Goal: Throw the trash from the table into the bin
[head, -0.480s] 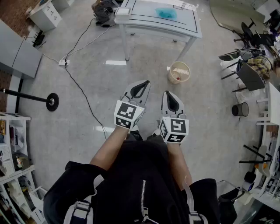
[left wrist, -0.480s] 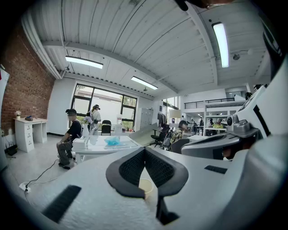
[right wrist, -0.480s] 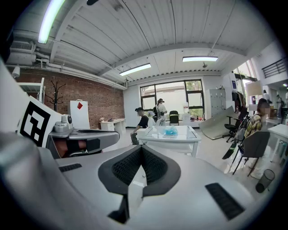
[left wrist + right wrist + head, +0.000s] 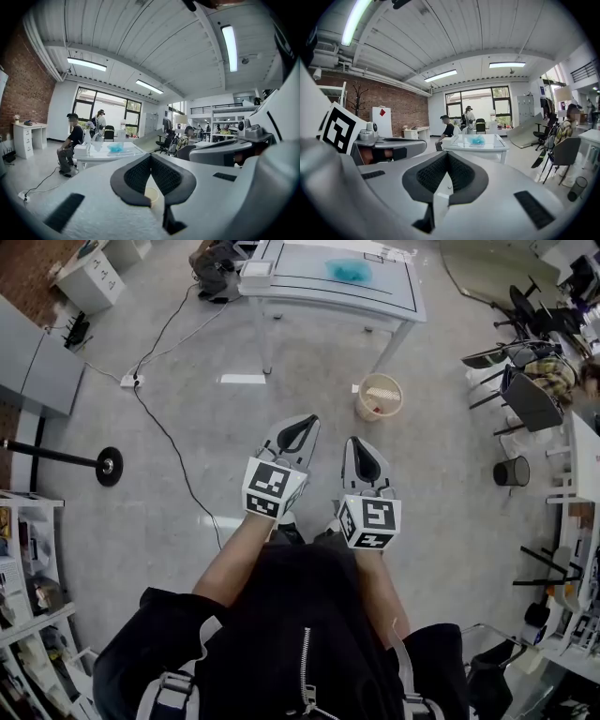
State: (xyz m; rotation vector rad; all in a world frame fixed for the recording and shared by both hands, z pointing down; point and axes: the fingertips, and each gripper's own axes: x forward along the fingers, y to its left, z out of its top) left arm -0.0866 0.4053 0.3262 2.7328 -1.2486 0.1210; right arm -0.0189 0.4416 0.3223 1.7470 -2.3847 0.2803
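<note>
The person stands on the floor (image 4: 141,549), well away from the table (image 4: 309,277). The blue trash (image 4: 349,270) lies on top of the table, near the far side. The bin (image 4: 381,379) sits on the floor just beside the table, between the person and the trash.

Both claws are held out in front, side by side and close to level. The left claw (image 4: 302,430) is pressed together, with nothing in it. The right claw (image 4: 361,457) is pressed together too, and it is empty. Both point toward the table.

No trash has been picked up yet. I think this is the very first step: getting over to the table.

Next, the person needs to go up to the table until the blue trash is in reach. Then one claw must spread wide, go down over the trash and pinch it. The trash looks soft and crumpled, so the pinch should be firm or it may slip out. After that it is a short trip to the bin, where the claw lets go right above it.
</note>
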